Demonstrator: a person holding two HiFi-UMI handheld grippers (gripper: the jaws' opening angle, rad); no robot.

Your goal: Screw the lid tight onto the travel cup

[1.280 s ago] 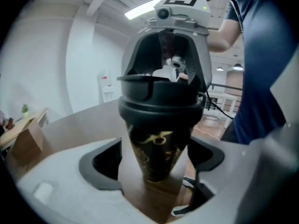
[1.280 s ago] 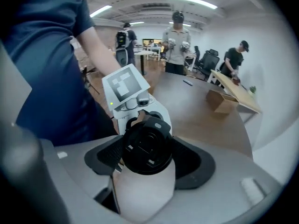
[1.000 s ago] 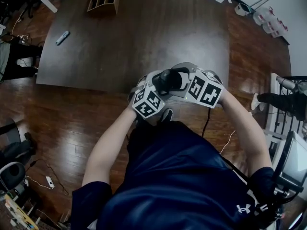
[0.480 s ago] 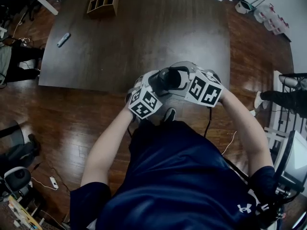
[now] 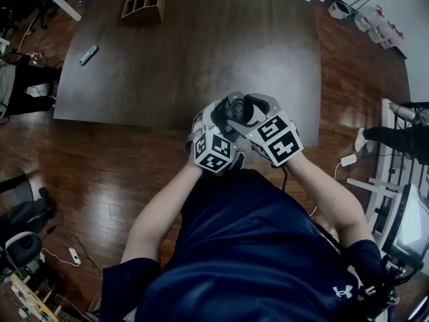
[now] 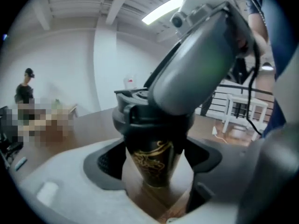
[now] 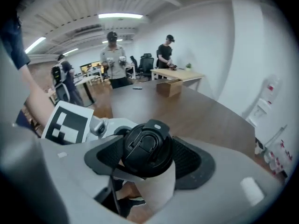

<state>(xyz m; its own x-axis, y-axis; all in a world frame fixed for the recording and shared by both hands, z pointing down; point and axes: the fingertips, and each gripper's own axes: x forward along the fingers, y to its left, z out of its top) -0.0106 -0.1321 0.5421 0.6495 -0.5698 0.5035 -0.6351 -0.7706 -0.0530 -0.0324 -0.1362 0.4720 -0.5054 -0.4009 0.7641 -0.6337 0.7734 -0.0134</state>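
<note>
Left gripper (image 6: 154, 160) jaws just closing in, clamped on travel cup (image 6: 150, 169) body; right gripper (image 7: 149, 160) jaws pinching black lid (image 7: 146, 147) atop cup

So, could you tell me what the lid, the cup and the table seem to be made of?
Lid: likely matte black plastic, by its moulded latch. Cup: glossy dark body with gold print, plastic or coated metal. Table: dark wood or veneer, faint grain and sheen.

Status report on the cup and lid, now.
Left gripper jaws just closed in, gripping travel cup. Right gripper shut on lid, lid atop cup. Nothing in the way.
</note>
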